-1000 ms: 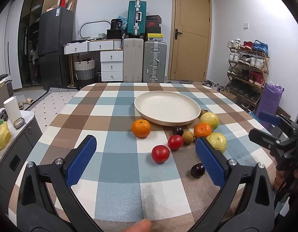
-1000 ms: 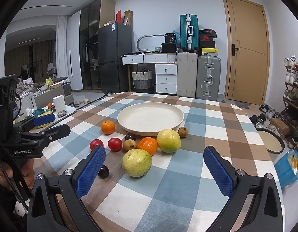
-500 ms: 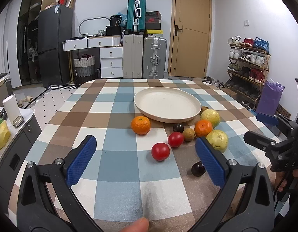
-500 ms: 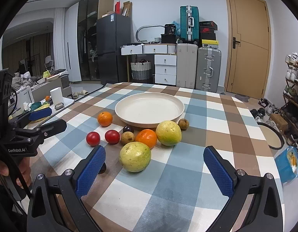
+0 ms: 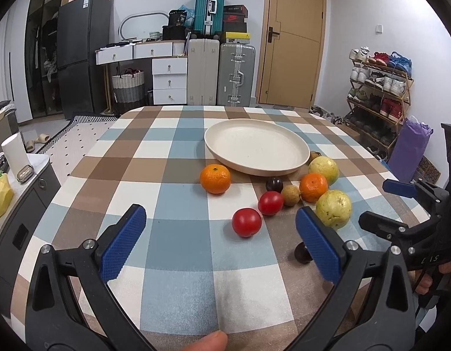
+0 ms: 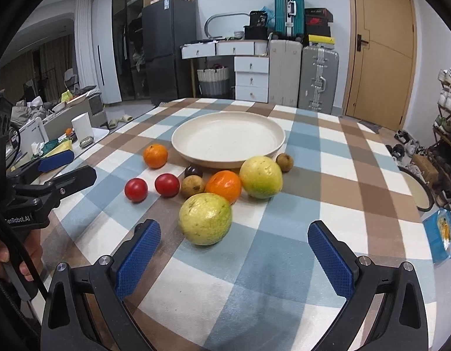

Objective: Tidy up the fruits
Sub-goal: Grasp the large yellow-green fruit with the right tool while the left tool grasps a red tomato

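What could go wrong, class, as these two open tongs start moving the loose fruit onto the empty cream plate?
1. The right tongs face the large yellow-green guava; round and wide, it may squirt out and roll.
2. That guava touches the orange mandarin, so a nudge could scatter the cluster.
3. The small dark plum sits half hidden behind a pad of the left tongs and could be knocked away.

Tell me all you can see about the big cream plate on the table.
The plate is round, wide and shallow, with a low raised rim. It looks like matte cream ceramic or plastic with faint specks. It lies flat on the checked tablecloth and holds nothing. The fruits sit just outside its near rim; whether any touches it cannot be told.
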Demonstrator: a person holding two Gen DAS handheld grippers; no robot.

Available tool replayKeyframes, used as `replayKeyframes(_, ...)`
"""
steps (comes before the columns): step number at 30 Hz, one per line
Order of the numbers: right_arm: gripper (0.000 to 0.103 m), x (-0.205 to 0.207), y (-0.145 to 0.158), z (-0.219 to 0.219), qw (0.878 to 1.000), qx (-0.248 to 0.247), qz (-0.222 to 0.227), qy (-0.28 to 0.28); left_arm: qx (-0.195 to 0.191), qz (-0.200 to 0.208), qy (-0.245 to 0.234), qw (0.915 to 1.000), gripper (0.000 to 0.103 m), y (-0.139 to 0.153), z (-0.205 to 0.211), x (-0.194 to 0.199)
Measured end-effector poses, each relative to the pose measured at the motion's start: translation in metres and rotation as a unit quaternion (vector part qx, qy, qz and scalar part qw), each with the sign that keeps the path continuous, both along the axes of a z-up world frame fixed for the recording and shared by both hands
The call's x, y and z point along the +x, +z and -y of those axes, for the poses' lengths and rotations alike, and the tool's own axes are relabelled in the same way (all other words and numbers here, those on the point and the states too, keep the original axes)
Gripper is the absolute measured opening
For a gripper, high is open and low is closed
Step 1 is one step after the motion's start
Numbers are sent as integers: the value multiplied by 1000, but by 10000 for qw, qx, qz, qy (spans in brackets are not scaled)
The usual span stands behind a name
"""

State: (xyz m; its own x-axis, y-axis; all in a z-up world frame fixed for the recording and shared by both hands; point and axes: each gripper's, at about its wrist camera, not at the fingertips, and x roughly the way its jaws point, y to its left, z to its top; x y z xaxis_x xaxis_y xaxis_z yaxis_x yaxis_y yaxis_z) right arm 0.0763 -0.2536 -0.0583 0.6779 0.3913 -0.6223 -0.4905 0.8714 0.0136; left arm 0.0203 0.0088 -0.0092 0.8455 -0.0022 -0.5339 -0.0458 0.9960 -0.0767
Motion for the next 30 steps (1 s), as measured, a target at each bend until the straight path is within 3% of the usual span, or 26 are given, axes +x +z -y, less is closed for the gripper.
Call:
replayKeyframes(11,103,28,-11,-8,9980,69,-621,11,230,-550,-269,9979,102,-14,6,30)
replayKeyframes(16,101,33,-20,-20,9966,-77,-816,111,363,-995,-435,9934,102,-26,9,50)
replayKeyframes(19,93,39,-25,-24,9953,-103,-957,107,498,-1185,-376,9910,102,-32,7,54)
replayKeyframes(23,88,43,-27,-29,9949,-183,-981,149,233,-1215,-439,9913,102,-34,-1,55)
replayKeyframes(30,72,47,-31,-32,9932,-196,-1125,235,124,-1429,-475,9885,102,-40,-2,66)
